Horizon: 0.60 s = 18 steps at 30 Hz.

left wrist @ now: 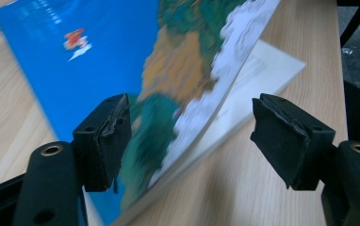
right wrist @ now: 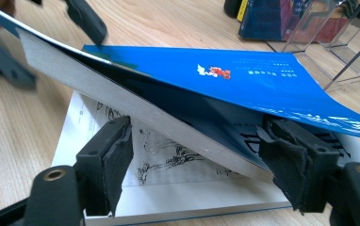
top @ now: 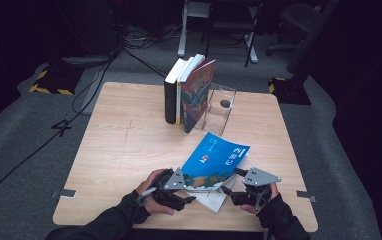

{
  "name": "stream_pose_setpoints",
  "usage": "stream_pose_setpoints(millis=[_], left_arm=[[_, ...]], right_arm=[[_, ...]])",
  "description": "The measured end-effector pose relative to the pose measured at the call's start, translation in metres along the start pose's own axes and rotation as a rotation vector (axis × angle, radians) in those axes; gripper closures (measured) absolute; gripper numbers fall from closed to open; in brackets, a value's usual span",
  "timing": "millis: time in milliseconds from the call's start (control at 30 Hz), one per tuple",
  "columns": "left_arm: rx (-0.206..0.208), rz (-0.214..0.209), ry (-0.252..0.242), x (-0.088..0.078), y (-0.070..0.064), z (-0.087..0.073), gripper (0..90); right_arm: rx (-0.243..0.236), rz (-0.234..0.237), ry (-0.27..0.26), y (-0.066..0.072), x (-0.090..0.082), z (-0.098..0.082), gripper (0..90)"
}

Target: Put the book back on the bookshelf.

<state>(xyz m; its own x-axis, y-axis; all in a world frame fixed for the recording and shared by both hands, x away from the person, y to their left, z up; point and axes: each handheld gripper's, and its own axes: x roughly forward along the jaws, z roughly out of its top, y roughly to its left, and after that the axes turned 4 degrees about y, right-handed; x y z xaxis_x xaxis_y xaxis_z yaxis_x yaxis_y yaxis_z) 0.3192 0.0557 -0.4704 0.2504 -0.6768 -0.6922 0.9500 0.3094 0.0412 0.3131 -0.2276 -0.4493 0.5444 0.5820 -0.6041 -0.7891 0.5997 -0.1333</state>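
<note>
Left gripper [left wrist: 190,136]: I hold it released, jaws apart beside the blue book [top: 214,160].
Right gripper [right wrist: 194,160]: released, straddling the book's lifted page block above the table [top: 124,145].

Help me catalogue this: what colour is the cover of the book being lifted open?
Bright blue cover, green and orange artwork at one end; clearest in the right gripper view.

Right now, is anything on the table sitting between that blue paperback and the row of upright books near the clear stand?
Nothing visible does: bare wooden table lies between the blue paperback book and the upright books. The clear plastic bookend stands beside them.
</note>
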Motion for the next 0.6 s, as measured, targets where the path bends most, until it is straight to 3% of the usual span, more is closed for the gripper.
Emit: stream_pose_setpoints(millis=[100,267,333,467,533,600], left_arm=[[0.018,0.027,0.010,0.013,-0.006,0.007,28.8],[-0.014,0.070,-0.025,0.027,-0.009,0.020,33.9],[-0.002,0.095,-0.030,0.032,-0.010,0.022,44.1],[0.013,0.079,-0.046,0.031,-0.006,0.022,55.1],[0.022,0.060,-0.065,0.027,-0.005,0.022,69.4],[0.048,0.064,-0.056,0.026,-0.004,0.023,74.0]], right_arm=[[0.003,0.000,-0.001,0.000,0.000,0.000,27.6],[0.001,0.006,0.001,0.000,0.001,0.000,27.4],[-0.005,0.012,0.009,0.000,0.001,-0.001,27.4],[0.002,0.039,0.007,-0.001,-0.002,-0.007,29.6],[0.005,0.044,-0.002,-0.004,-0.006,-0.010,30.5],[0.016,0.050,-0.019,-0.008,-0.011,-0.014,30.7]])
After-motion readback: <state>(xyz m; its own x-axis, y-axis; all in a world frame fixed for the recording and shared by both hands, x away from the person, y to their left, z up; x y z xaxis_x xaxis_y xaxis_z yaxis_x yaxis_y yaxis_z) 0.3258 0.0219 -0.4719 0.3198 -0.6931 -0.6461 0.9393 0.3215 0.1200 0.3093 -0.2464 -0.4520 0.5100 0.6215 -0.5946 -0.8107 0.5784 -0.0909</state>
